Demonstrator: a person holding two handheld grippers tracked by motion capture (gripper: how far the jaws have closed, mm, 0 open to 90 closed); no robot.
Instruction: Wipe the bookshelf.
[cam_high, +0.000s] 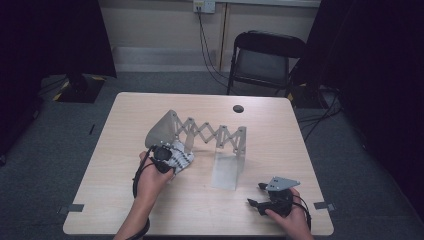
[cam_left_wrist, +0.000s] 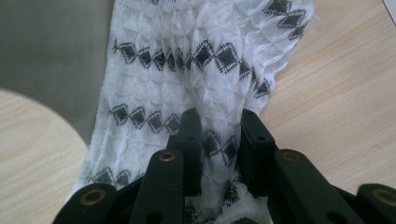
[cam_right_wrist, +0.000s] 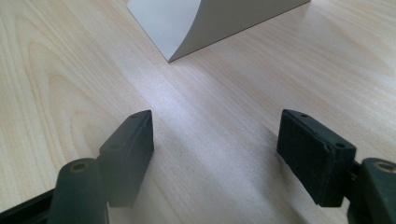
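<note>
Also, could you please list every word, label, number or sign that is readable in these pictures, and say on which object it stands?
None: no readable text anywhere.
The white cloth shows dark diamond patterns, no letters.
The wall outlet is too small to read any marking.

High view: I'm looking from above the person's side, forward and down, far enough back to take in the whole table, floor around it and a chair past the far edge. Left gripper view rides the left gripper — very close, facing along its jaws onto the patterned white cloth, with tabletop at both sides; I find that same cloth in the high view left of the table's middle. Right gripper view rides the right gripper, low over the wood near the near right corner, facing the grey base plate — shared with the high view.
</note>
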